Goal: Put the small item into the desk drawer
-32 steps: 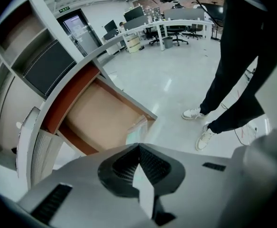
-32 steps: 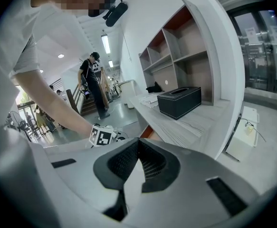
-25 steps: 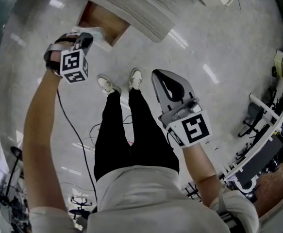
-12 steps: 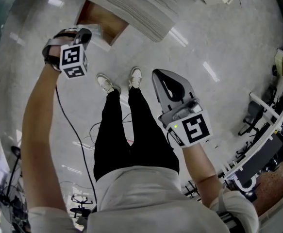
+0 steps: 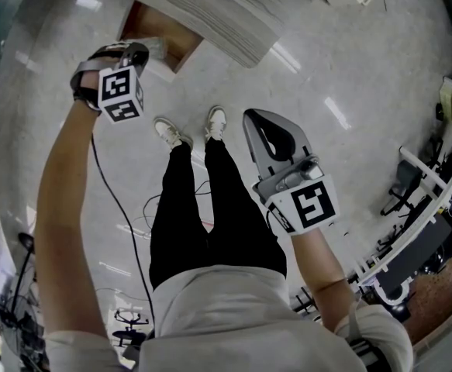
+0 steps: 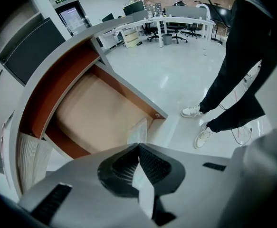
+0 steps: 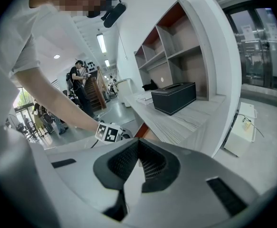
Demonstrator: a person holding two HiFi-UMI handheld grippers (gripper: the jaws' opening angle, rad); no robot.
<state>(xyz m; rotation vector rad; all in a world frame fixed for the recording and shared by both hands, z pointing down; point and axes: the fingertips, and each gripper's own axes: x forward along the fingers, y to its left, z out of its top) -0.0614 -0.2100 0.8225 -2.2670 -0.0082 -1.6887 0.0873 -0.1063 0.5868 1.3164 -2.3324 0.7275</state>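
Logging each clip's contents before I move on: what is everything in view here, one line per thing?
desk: one, pale wood-grain top, ahead of the person
drawer: one, brown inside, pulled open under the desk top
small clear packet: one, see-through, at the drawer's front edge
black box: one, black, on the desk top
shelf unit: one, white, standing on the desk
cable: one, black, on the grey floor
shoes: two, white, on the floor
left gripper: grey, shut on the small clear packet
right gripper: grey, shut, nothing between its jaws
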